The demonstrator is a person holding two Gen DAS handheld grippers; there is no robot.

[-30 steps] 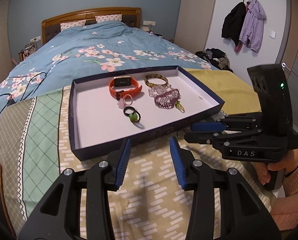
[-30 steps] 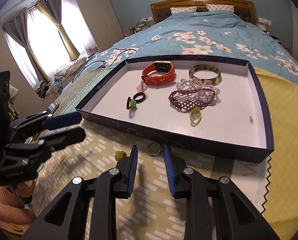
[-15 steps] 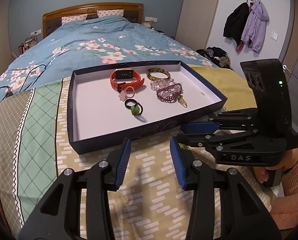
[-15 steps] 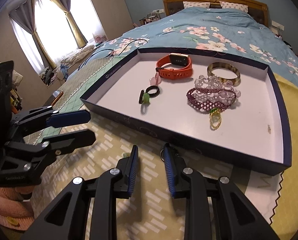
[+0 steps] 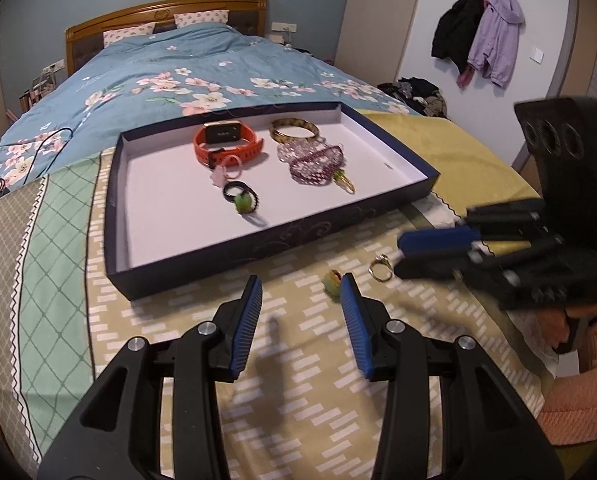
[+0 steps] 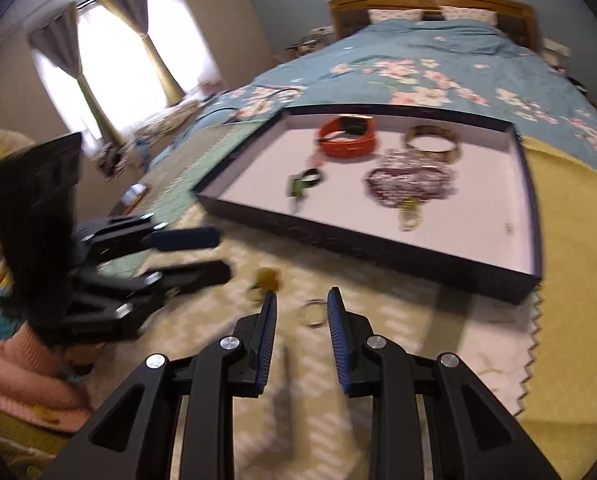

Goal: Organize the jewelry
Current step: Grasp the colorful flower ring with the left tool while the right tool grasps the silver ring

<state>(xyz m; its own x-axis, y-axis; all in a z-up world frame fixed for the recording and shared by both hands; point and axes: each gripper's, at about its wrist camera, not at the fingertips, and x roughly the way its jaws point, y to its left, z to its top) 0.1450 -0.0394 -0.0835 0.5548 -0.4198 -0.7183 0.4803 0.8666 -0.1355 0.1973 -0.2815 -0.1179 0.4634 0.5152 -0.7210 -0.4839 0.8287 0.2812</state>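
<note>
A dark blue tray (image 5: pixel 202 270) (image 6: pixel 362 242) on the bed holds an orange watch (image 5: pixel 226 146), a gold bangle (image 5: pixel 294 130), beaded bracelets (image 5: pixel 314 160) and small rings (image 5: pixel 240 196). On the patterned cloth in front of the tray lie a silver ring (image 5: pixel 380 268) (image 6: pixel 314 312) and a green-yellow ring (image 5: pixel 332 280) (image 6: pixel 266 278). My left gripper (image 5: pixel 300 292) is open and empty, beside the green-yellow ring. My right gripper (image 6: pixel 300 304) is open and empty, just short of the silver ring.
A blue floral duvet (image 5: pixel 178 76) covers the bed behind the tray. A yellow cloth (image 5: pixel 438 152) lies to the tray's right. Coats (image 5: pixel 478 36) hang on the wall. A curtained window (image 6: pixel 110 64) is at the left.
Both grippers have pulled back from the tray. My right gripper has opened wider and swung away, which uncovers the two rings on the cloth. The right view is blurred by motion.
</note>
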